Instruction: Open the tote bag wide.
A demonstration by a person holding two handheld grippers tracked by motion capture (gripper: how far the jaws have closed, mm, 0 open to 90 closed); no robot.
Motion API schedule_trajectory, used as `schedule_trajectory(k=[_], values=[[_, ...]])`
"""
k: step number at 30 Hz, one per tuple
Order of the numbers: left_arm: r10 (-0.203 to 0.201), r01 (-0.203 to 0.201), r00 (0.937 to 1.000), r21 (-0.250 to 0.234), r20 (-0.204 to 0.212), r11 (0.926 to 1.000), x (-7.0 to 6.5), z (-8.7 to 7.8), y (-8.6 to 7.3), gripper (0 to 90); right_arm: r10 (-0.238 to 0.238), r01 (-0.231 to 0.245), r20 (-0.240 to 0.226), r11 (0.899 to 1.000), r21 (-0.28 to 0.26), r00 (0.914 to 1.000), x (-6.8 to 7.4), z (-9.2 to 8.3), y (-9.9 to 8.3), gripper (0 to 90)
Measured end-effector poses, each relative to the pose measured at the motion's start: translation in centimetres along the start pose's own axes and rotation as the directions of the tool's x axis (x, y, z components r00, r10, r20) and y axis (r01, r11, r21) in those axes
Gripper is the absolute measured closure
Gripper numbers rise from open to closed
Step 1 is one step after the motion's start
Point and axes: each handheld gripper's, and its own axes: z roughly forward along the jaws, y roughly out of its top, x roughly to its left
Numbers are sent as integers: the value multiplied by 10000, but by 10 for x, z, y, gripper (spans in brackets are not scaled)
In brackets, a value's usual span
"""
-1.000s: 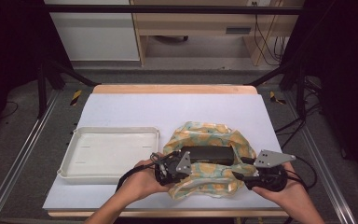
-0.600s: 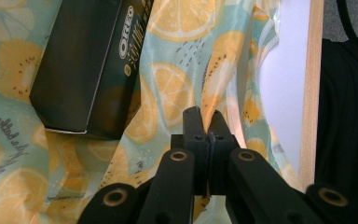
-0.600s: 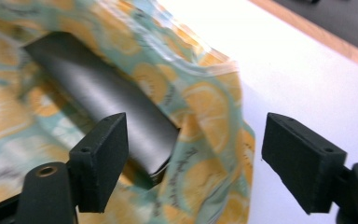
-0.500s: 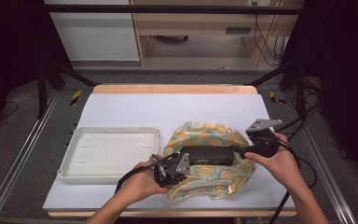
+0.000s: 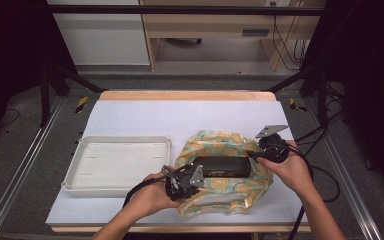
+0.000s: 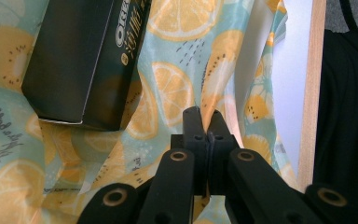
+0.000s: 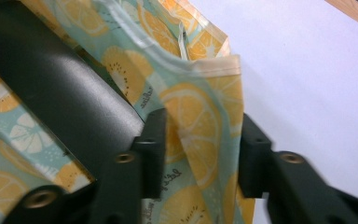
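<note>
A lemon-print cloth bag point(image 5: 215, 141) lies on the white table cover, with a long black box point(image 5: 222, 166) on it. My left gripper point(image 5: 192, 187) at the bag's near left side is shut on a fold of the cloth point(image 6: 214, 79); the box point(image 6: 79, 60) lies ahead and to the left of it. My right gripper point(image 5: 251, 154) is at the bag's right edge by the box's end. Its jaws have just been closing and stand either side of an upright fold of the cloth point(image 7: 200, 126), which hangs loose and unpinched between them beside the box point(image 7: 60, 112).
A shallow white tray point(image 5: 80, 176) sits left of the bag. The wooden table edge point(image 5: 190, 95) runs along the back. Cables point(image 5: 325, 165) trail off to the right of my right hand. White cover point(image 5: 145, 117) stretches behind the bag and tray.
My right hand moved from the bag's near right corner back to its right edge, beside the box's end, and its jaws now straddle a cloth fold. The left hand stayed put.
</note>
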Motion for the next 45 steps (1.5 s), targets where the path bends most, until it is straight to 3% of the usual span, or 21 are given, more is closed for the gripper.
schedule_trajectory(k=[1, 2, 7, 15, 21, 26, 28, 29, 30, 31, 34, 35, 39, 41, 43, 44, 45], values=[[18, -18, 10000, 50, 5, 10000, -1, 0, 0, 900, 4, -4, 108, 10000, 56, 9999, -1, 2, 1, 748], [18, -18, 10000, 50, 5, 10000, -1, 0, 0, 900, 48, -49, 122, 10000, 53, 9999, -2, 2, 1, 780], [58, -59, 10000, 251, 52, 9997, -3, 3, -5, 900, 464, -468, 220, 9988, 153, 9987, -9, 12, 2, 863], [112, -122, 9997, 450, 225, 9989, -6, 8, -12, 900, 1119, -1139, 379, 9920, 539, 9930, -29, 34, -2, 891], [222, -241, 9994, 761, 256, 9968, -7, 8, -16, 900, 1698, -1730, 363, 9770, 1250, 9848, -43, 53, -10, 893], [152, -171, 9996, 761, 252, 9970, -9, 8, -18, 900, 1648, -1691, 405, 9741, 1503, 9855, -43, 58, -12, 880], [128, -142, 9997, 697, 207, 9975, -9, 7, -18, 900, 1604, -1641, 387, 9777, 1309, 9863, -41, 54, -12, 826], [104, -115, 9998, 630, 169, 9979, -9, 7, -17, 885, 1466, -1500, 413, 9837, 986, 9883, -39, 47, -11, 718], [164, -170, 9998, 590, 109, 9981, -9, 5, -17, 885, 1466, -1500, 413, 9837, 986, 9883, -39, 47, -11, 718], [28, -27, 10000, 343, -4, 9994, -9, 3, -15, 817, 1408, -1451, 638, 9871, 681, 9880, -36, 37, -10, 561], [-30, 31, 9999, 77, -123, 10000, -9, -1, -13, 759, 1260, -1288, 751, 9911, 330, 9892, -31, 26, -10, 504], [-123, 119, 9996, -176, -257, 9998, -9, -7, -10, 660, 1195, -1195, 899, 9928, -57, 9888, -27, 13, -10, 432], [-334, 309, 9985, -575, -443, 9979, -7, -18, -5, 569, 1084, -1024, 1004, 9927, -636, 9890, -19, -7, -11, 383], [-421, 369, 9968, -749, -683, 9965, -3, -28, 0, 524, 768, -662, 1013, 9924, -1038, 9919, -9, -26, -13, 373], [-555, 479, 9946, -867, -881, 9951, 3, -36, 5, 492, 640, -529, 958, 9920, -1147, 9933, -3, -35, -14, 365], [-651, 558, 9926, -904, -1029, 9943, 7, -39, 9, 492, 640, -529, 958, 9920, -1147, 9933, -3, -35, -14, 365], [-824, 698, 9867, -926, -1400, 9933, 18, -45, 14, 462, 494, -382, 888, 9916, -1239, 9948, 5, -43, -17, 362]])
